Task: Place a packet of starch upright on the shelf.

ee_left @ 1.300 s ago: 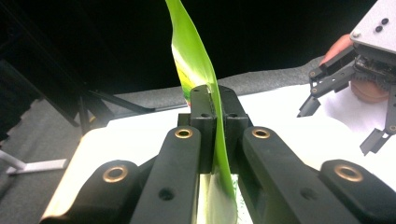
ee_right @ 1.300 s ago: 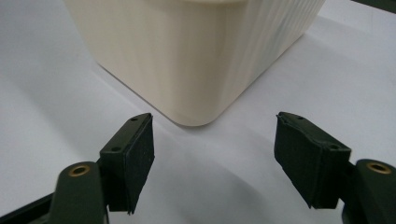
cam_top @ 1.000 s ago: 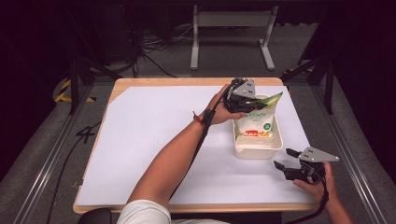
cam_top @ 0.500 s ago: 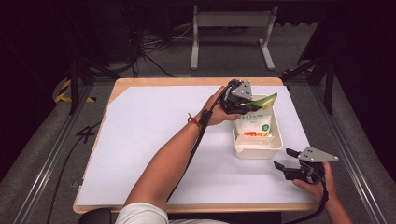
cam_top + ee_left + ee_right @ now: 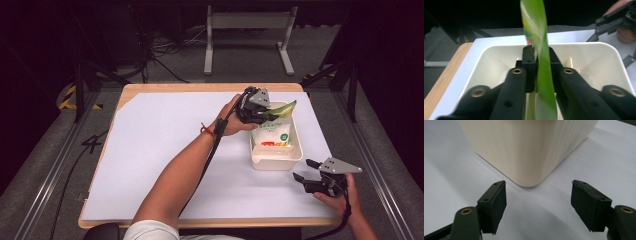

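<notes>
The left gripper [image 5: 261,114] sits over the far end of the cream plastic tub [image 5: 295,156], its fingers [image 5: 528,62] closed on the green top edge of a snack bag [image 5: 272,134]. The jaws have just been easing apart, but in the left gripper view the green film still runs pinched between the pads. The bag's white body lies down inside the tub, its lower end toward the near wall, so the step in hand looks like letting the bag go into the tub.

To do it well, the fingers should part fully before the hand lifts, or the thin film may cling to a pad and drag the bag back out. A straight rise is safest, away from the tub's far rim, so that the light tub is not tipped or shoved. The bag's top still stands above the rim and may spring up once freed.

To the right, the right gripper [image 5: 311,176] rests near the counter's front edge, just beside the tub's near corner, its fingers [image 5: 495,205] wide apart with nothing between them. It could steady the tub if it slides.

The counter [image 5: 150,150] is a wooden top covered by a white sheet, otherwise bare. Around it lies grey floor with cables [image 5: 165,55], a metal stand [image 5: 247,35] beyond the far edge, and dark surroundings.
</notes>
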